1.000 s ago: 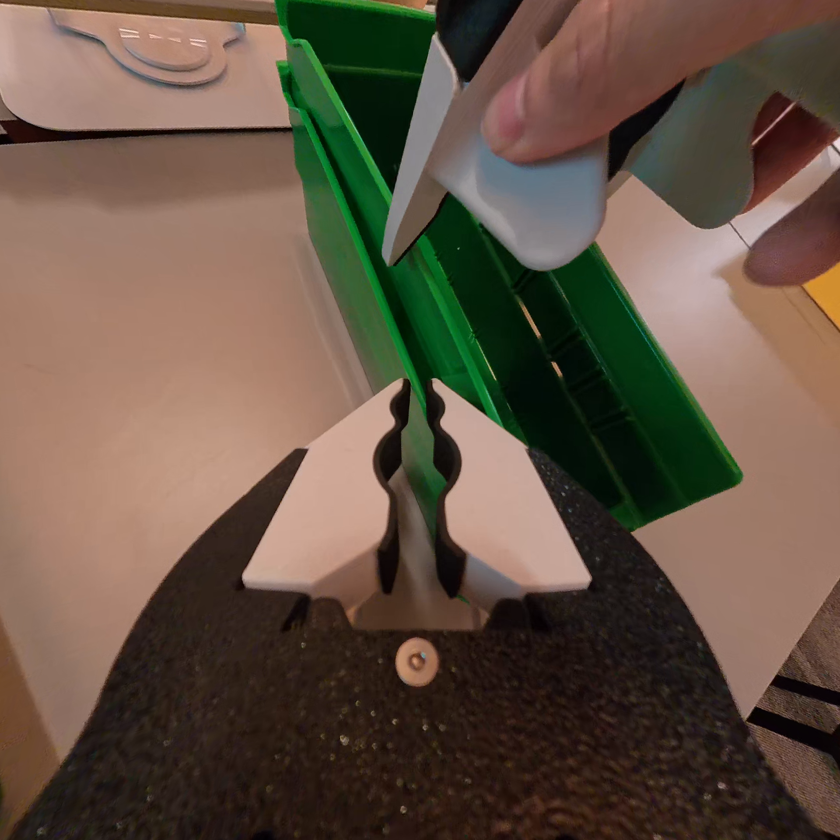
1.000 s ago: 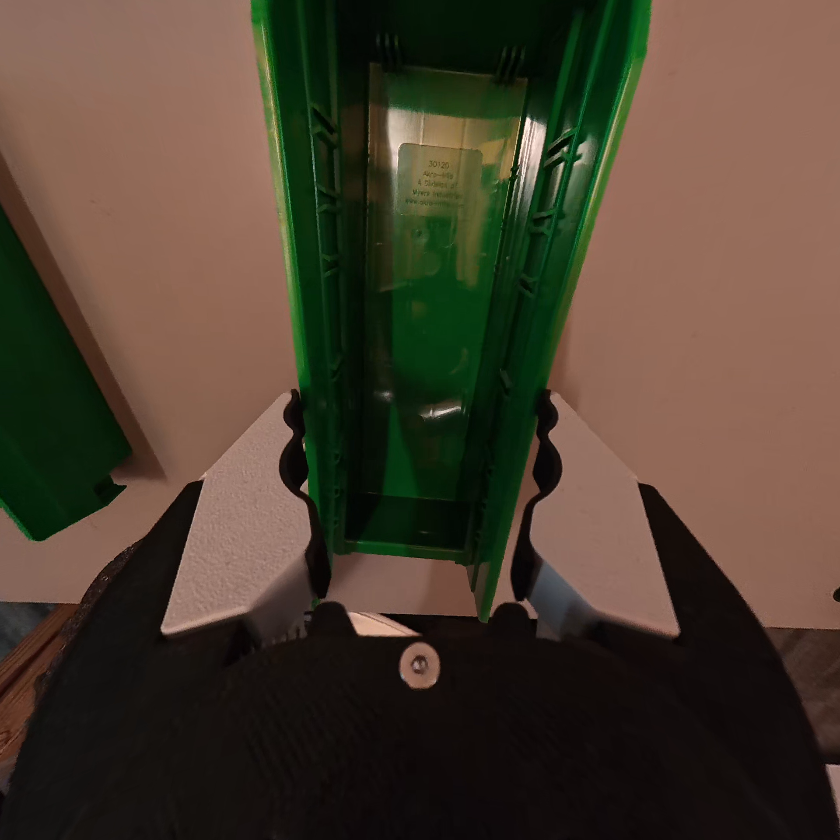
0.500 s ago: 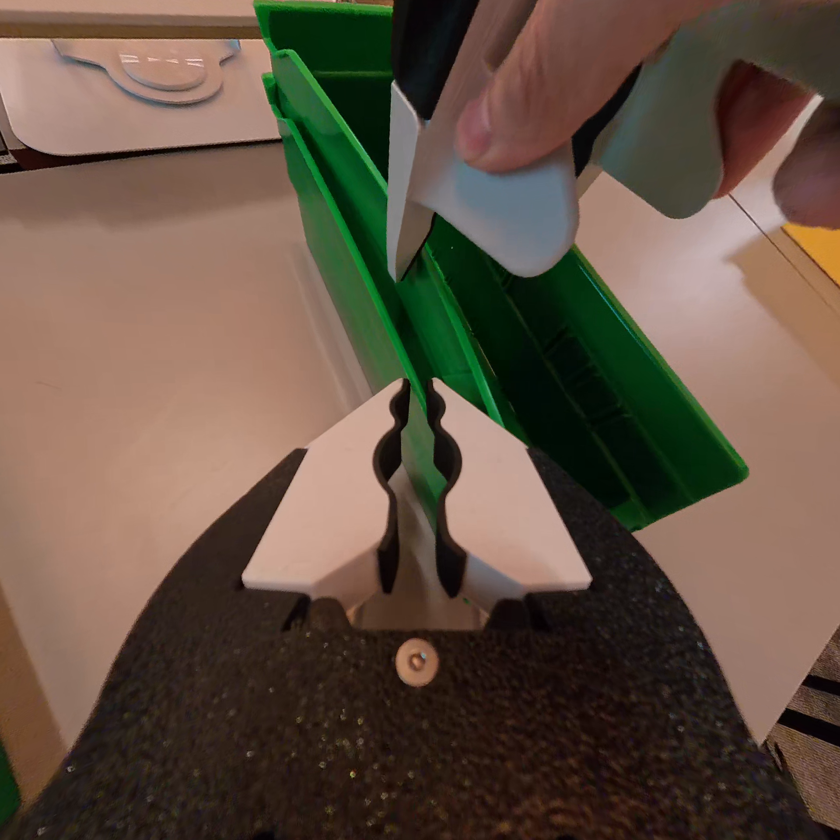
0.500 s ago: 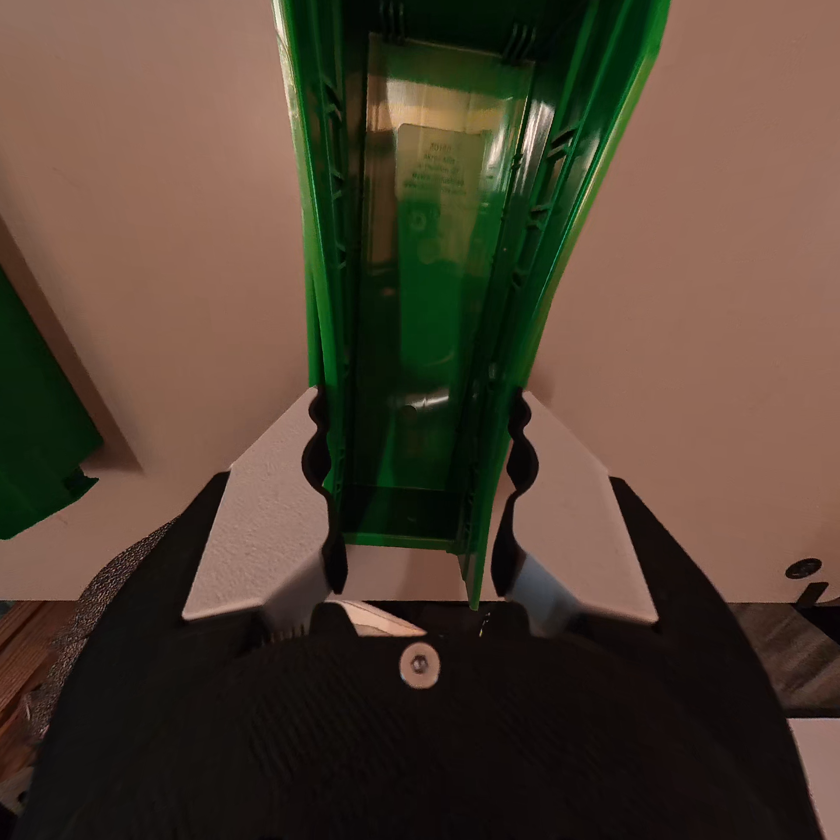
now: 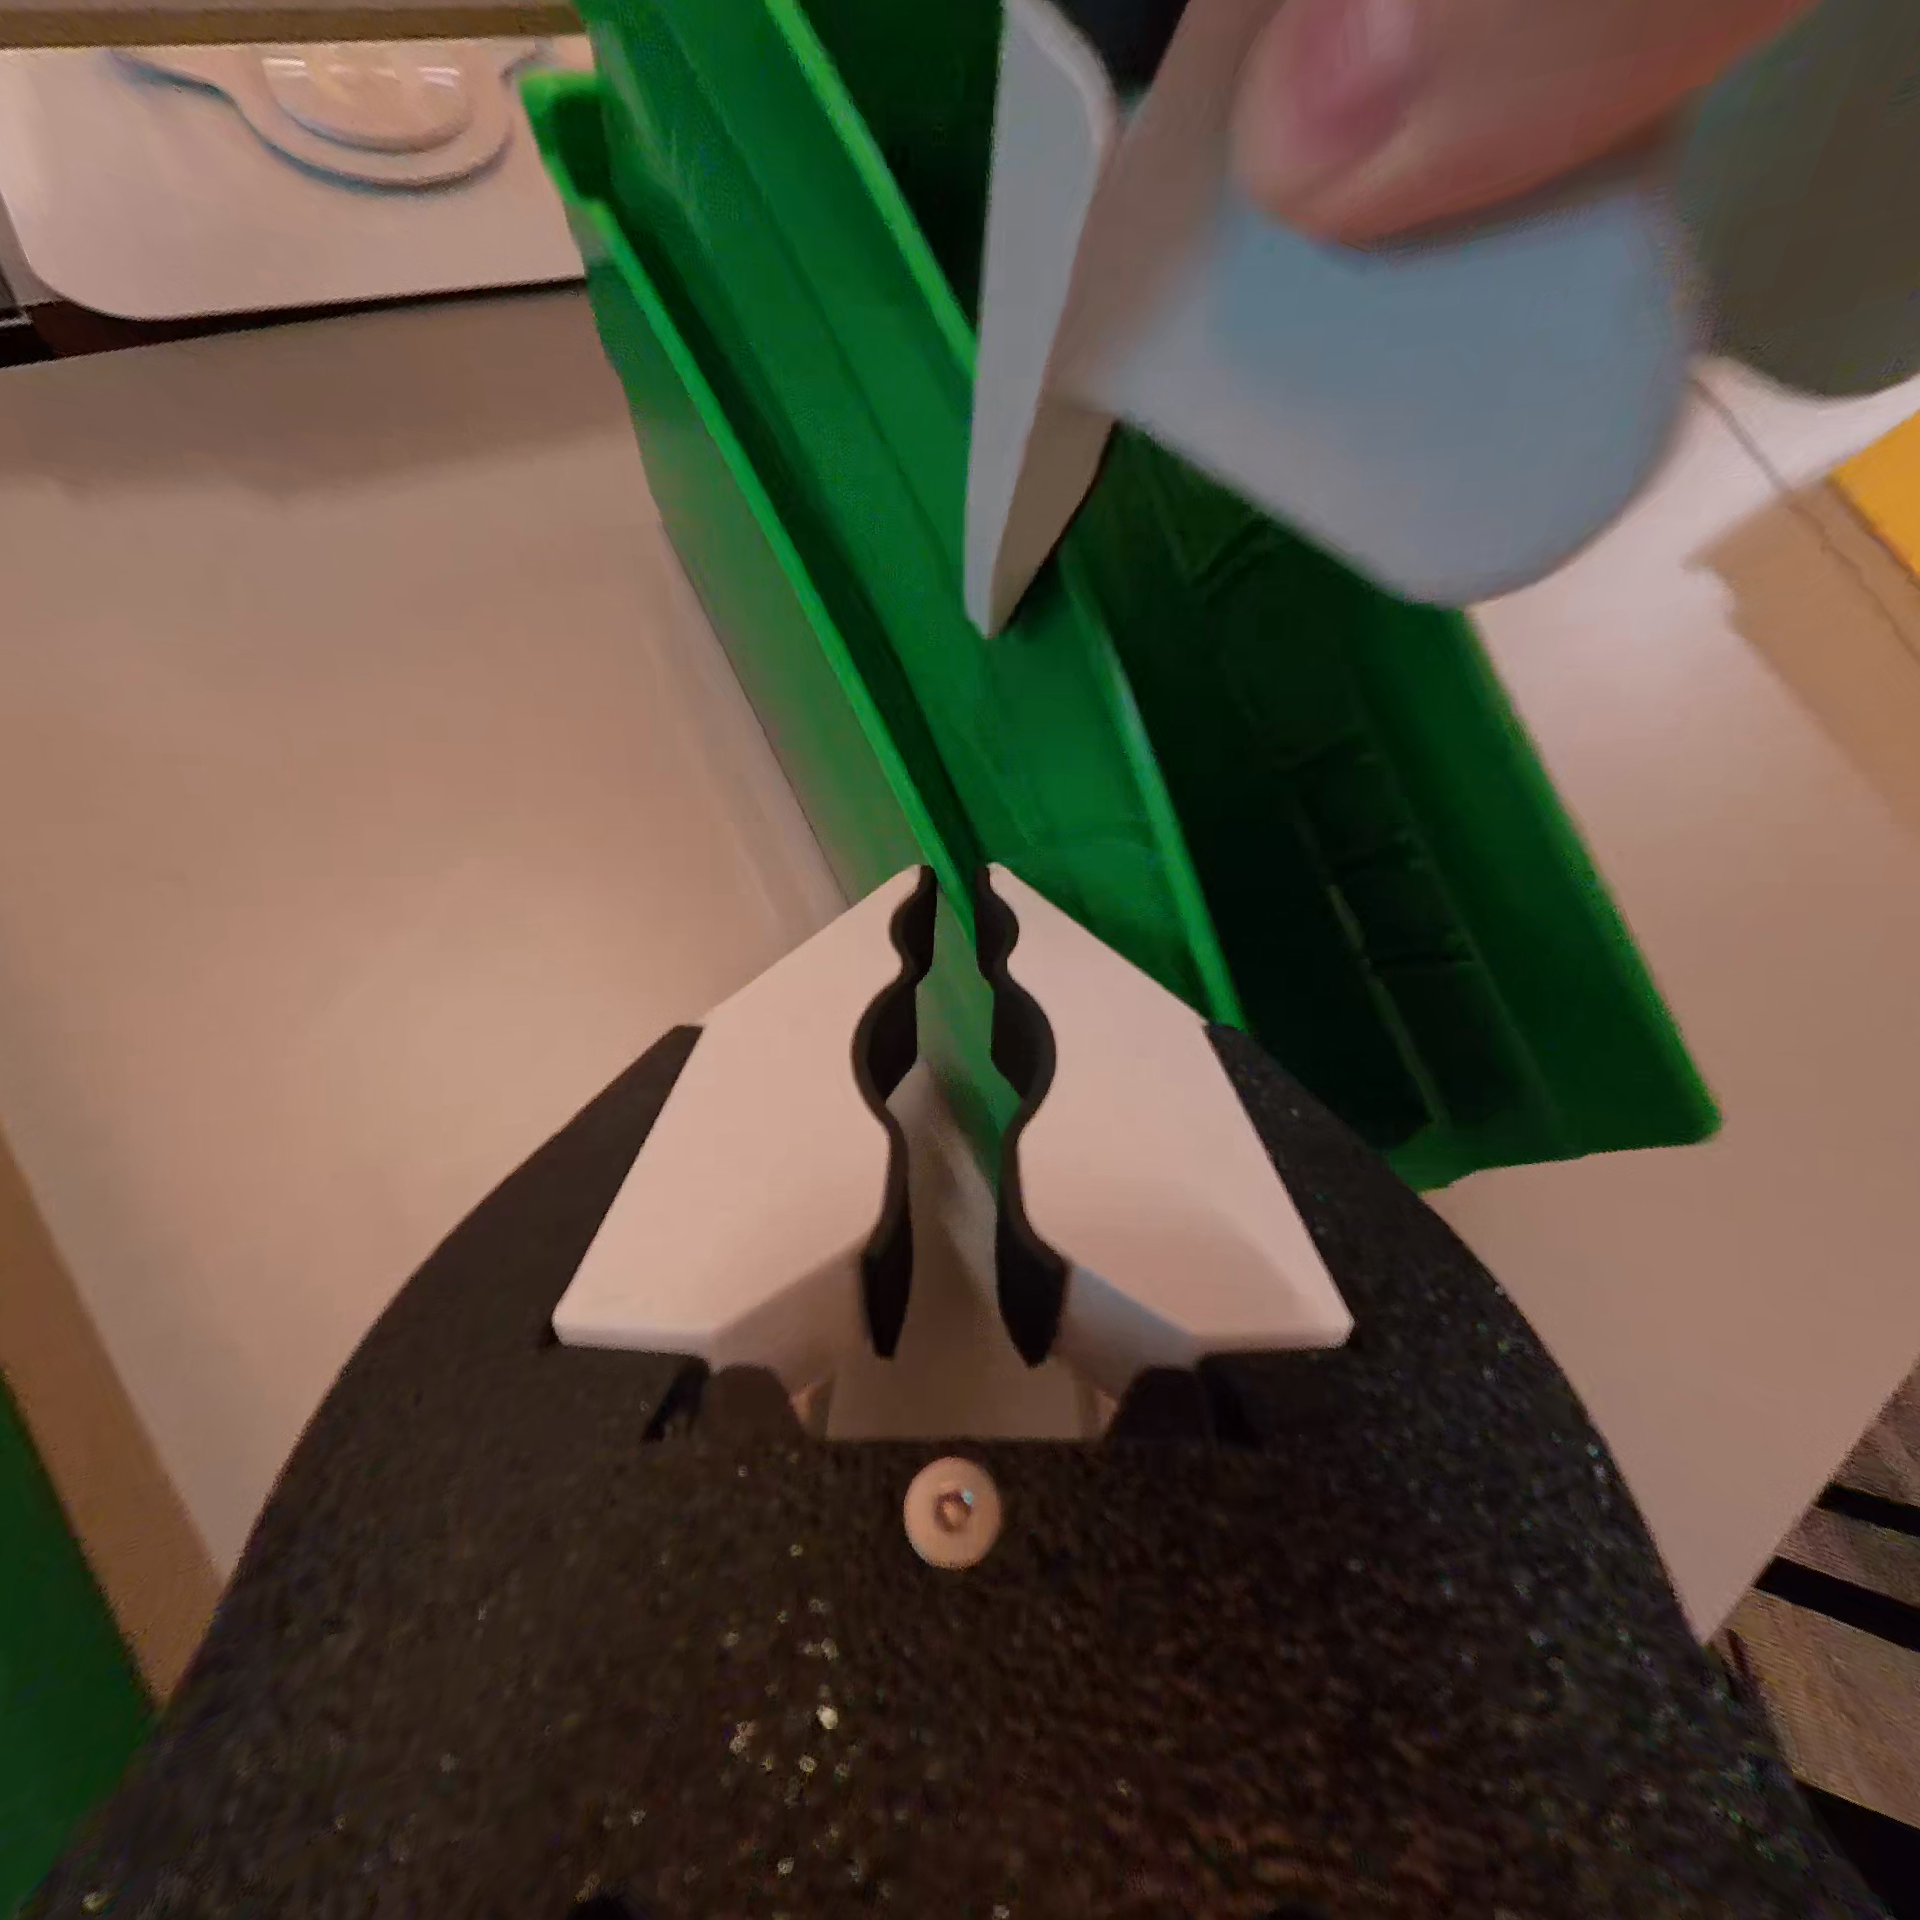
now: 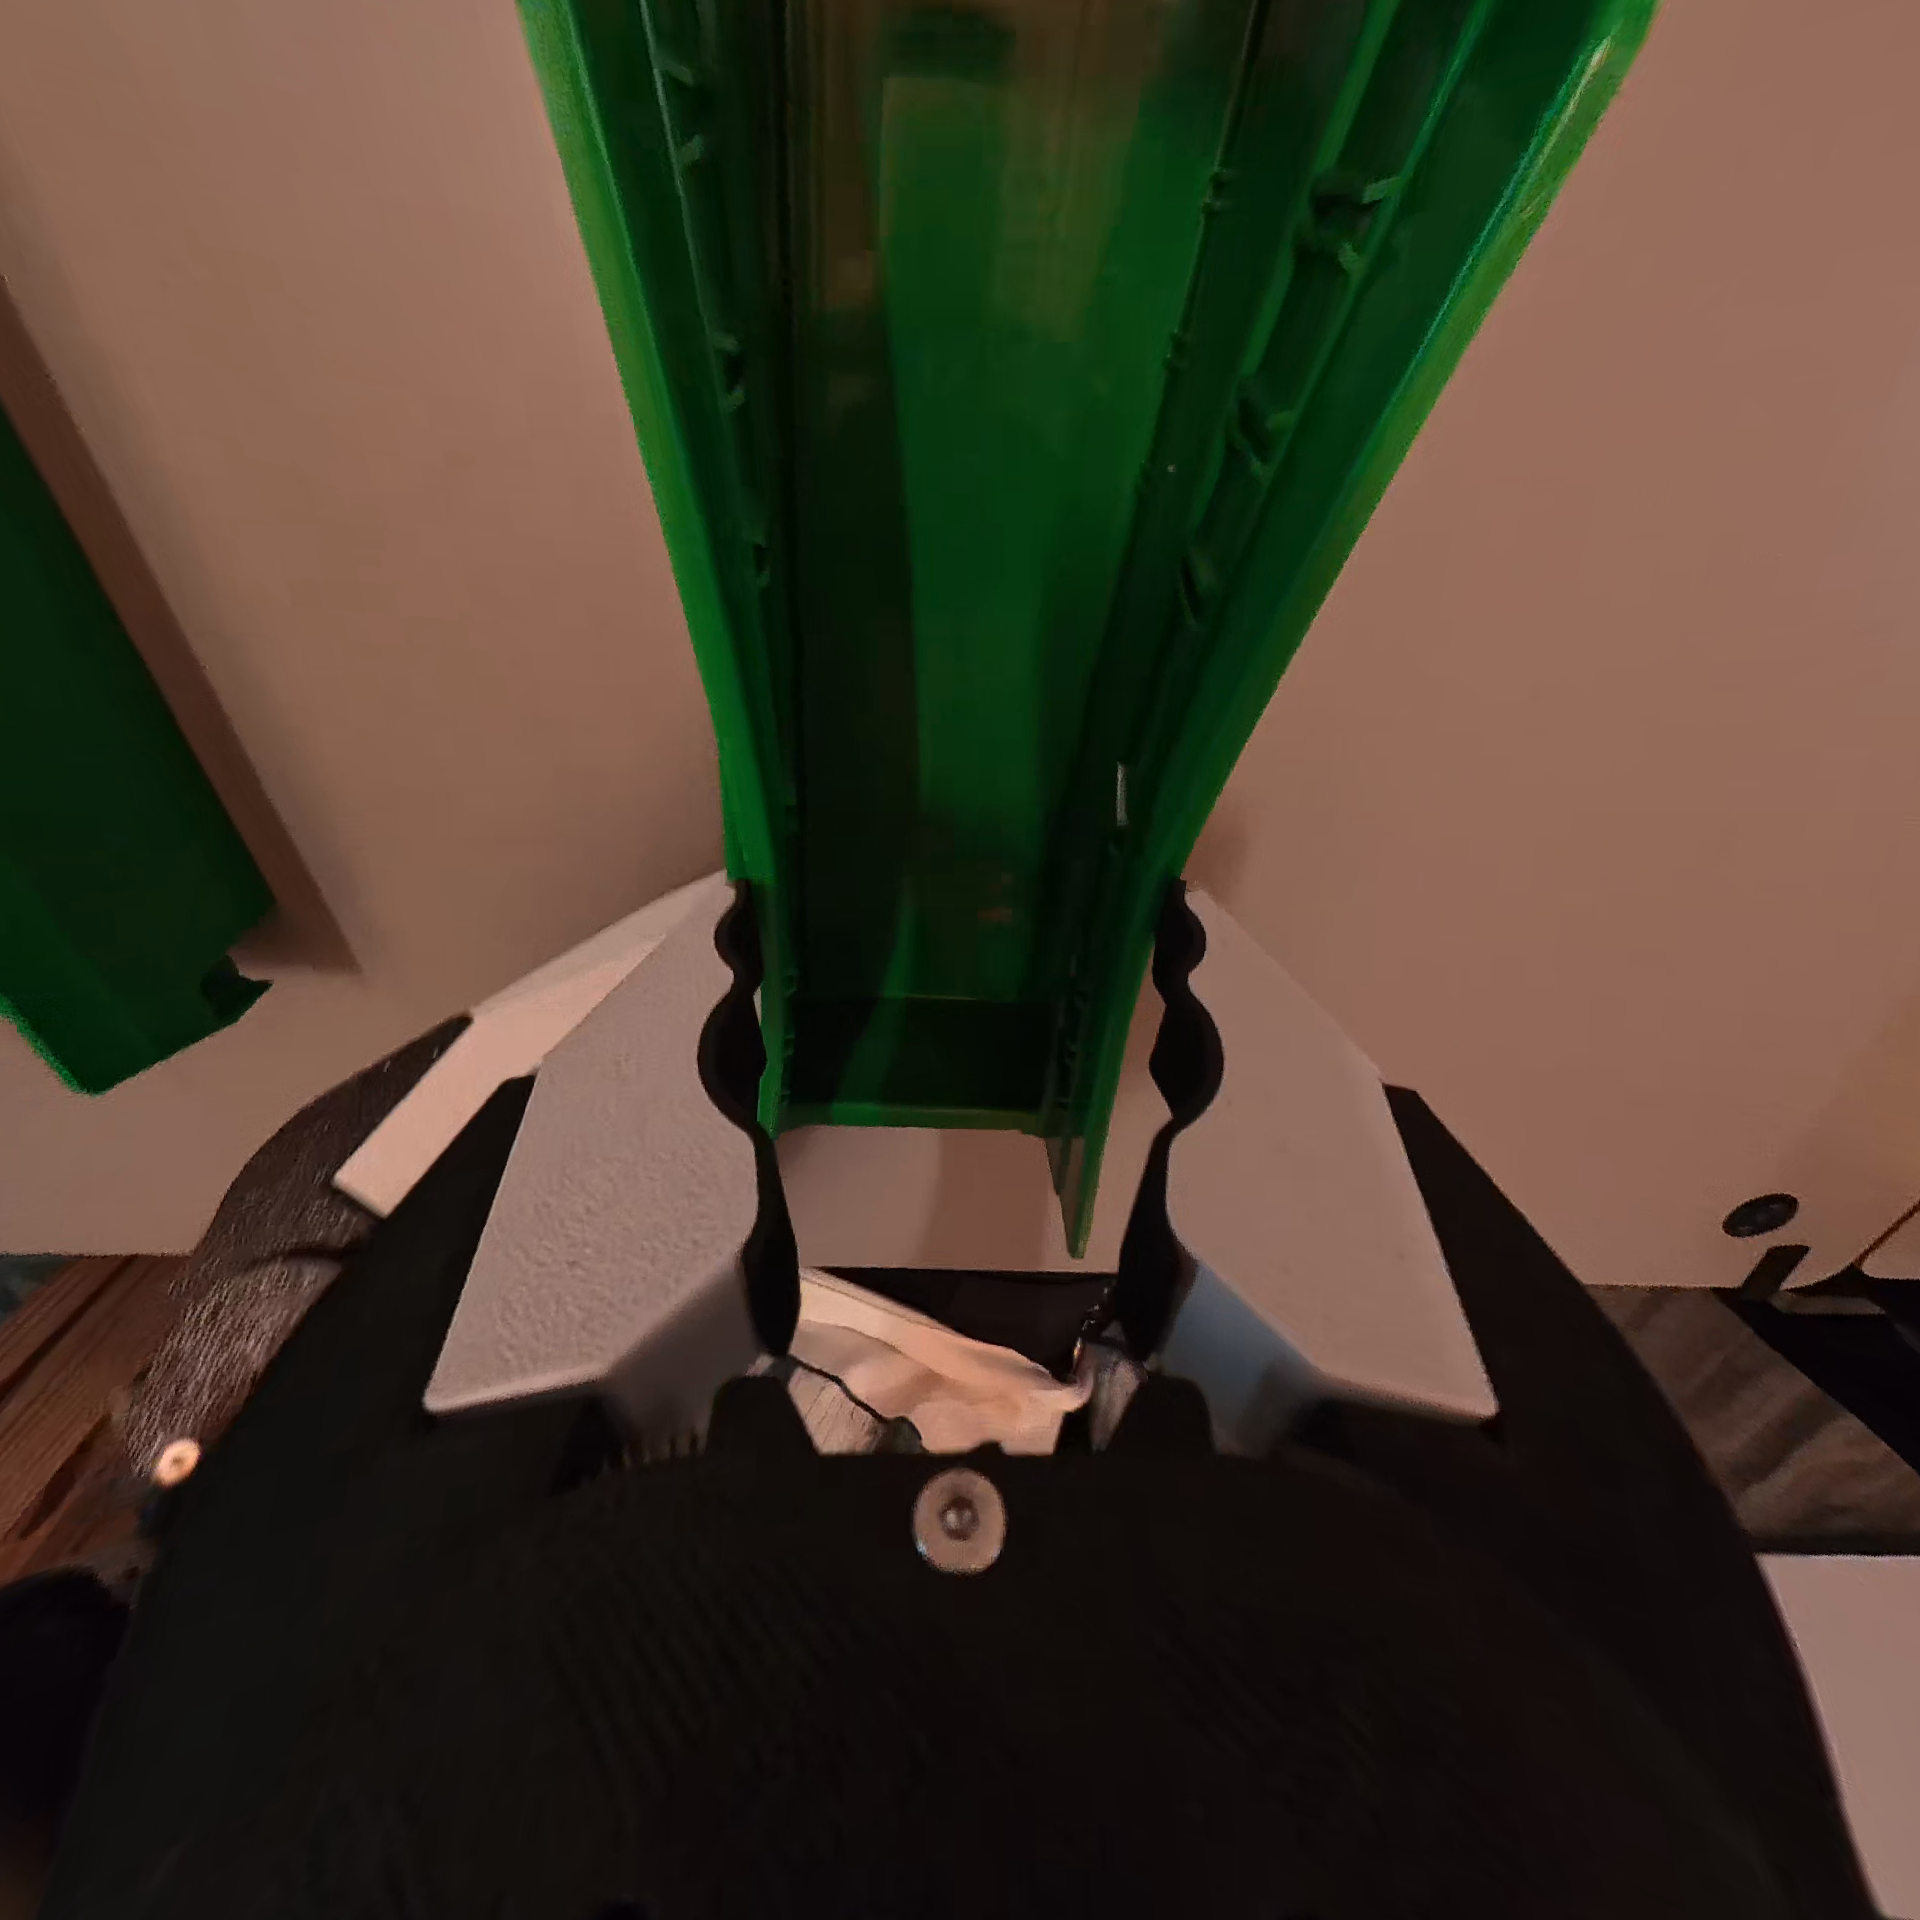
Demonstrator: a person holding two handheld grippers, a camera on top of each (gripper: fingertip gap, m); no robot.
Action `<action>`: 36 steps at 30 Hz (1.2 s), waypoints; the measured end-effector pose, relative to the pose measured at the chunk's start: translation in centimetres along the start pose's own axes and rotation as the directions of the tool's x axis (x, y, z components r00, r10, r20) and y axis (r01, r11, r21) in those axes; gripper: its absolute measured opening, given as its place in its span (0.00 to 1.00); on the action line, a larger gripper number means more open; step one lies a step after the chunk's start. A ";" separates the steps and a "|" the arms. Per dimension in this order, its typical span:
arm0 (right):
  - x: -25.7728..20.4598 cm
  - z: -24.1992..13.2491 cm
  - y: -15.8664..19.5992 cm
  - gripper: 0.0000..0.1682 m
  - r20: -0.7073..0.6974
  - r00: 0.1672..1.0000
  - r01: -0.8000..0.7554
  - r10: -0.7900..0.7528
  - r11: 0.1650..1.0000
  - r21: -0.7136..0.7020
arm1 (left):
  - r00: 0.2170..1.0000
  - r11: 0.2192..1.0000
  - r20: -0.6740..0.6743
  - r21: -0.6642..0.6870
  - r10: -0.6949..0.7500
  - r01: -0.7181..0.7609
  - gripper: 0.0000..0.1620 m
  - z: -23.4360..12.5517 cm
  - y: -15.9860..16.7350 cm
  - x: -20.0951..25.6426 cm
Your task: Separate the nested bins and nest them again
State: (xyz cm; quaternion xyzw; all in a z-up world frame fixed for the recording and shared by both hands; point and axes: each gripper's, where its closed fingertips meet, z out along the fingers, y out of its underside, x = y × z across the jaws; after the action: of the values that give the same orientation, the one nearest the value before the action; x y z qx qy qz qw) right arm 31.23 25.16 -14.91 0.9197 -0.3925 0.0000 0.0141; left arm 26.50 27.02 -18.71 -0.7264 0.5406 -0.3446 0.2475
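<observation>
Two long green bins sit nested on the beige table (image 5: 312,727). My left gripper (image 5: 956,883) is shut on the left side wall of the outer bin (image 5: 675,436) at its near end. My right gripper (image 6: 958,904) spans the end of the inner bin (image 6: 966,623), with both pads against its side walls. In the left wrist view, one right finger (image 5: 1013,416) reaches down beside the inner bin's wall (image 5: 1039,727), which stands higher than the outer rim. A hand holds that gripper from above. Both views are blurred.
A third green bin lies apart on the table (image 6: 104,779) and also shows at the lower left of the left wrist view (image 5: 42,1610). A white tray (image 5: 260,208) lies at the back. The table edge (image 5: 1766,1455) is close on the right.
My right gripper's jaws have closed in from wide open onto the inner bin's end. The inner bin has risen and tilted against the outer one. My left gripper keeps its hold.
</observation>
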 end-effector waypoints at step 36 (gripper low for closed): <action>14.0 -14.3 -1.7 0.52 -0.005 0.991 -0.131 0.132 0.988 0.084 | 0.994 0.900 -0.083 0.434 0.077 -0.033 0.32 -10.5 -0.7 -0.3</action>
State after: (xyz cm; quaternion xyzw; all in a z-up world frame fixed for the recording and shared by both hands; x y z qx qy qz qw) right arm 42.33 16.64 -0.54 0.8916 -0.4517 0.0222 -0.0225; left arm 18.80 27.66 -11.51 -0.6202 0.4826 -0.4839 0.3851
